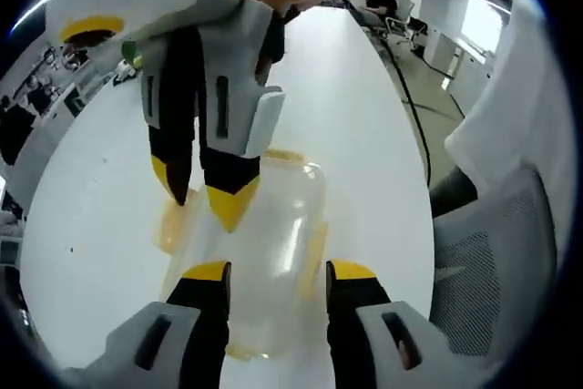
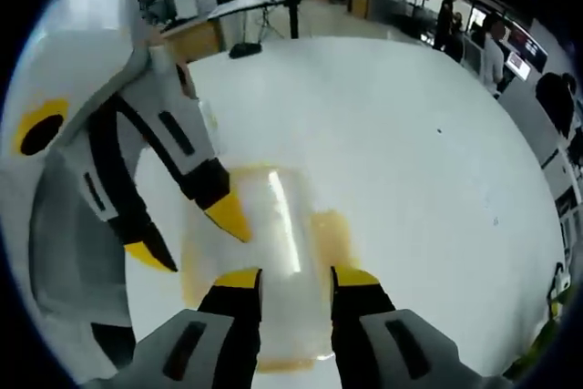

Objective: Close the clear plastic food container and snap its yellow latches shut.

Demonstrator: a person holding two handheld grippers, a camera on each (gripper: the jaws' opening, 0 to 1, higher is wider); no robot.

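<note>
My left gripper [image 1: 278, 271] hangs over the container [image 1: 273, 252], jaws apart, one yellow tip either side of the clear lid, gripping nothing. Whether the tips touch the lid I can't tell. My right gripper [image 1: 208, 198] comes into the left gripper view from the top, tips down at the container's far left side, near a yellow latch [image 1: 171, 225]. Its jaws are spread, nothing between them.

In the right gripper view, my right gripper [image 2: 296, 278] straddles the container [image 2: 264, 252] the same way, released, with my left gripper [image 2: 196, 239] coming in from the left, tips at the container's left edge. Latch [image 2: 332, 230] shows yellow on the right side, blurred, so I can't tell if it's snapped.

The container sits on the white table [image 2: 410, 152], lid on top, well in from the edges. An office chair [image 1: 496, 261] stands just off the table edge. People [image 2: 492, 47] are beyond the far edge.
</note>
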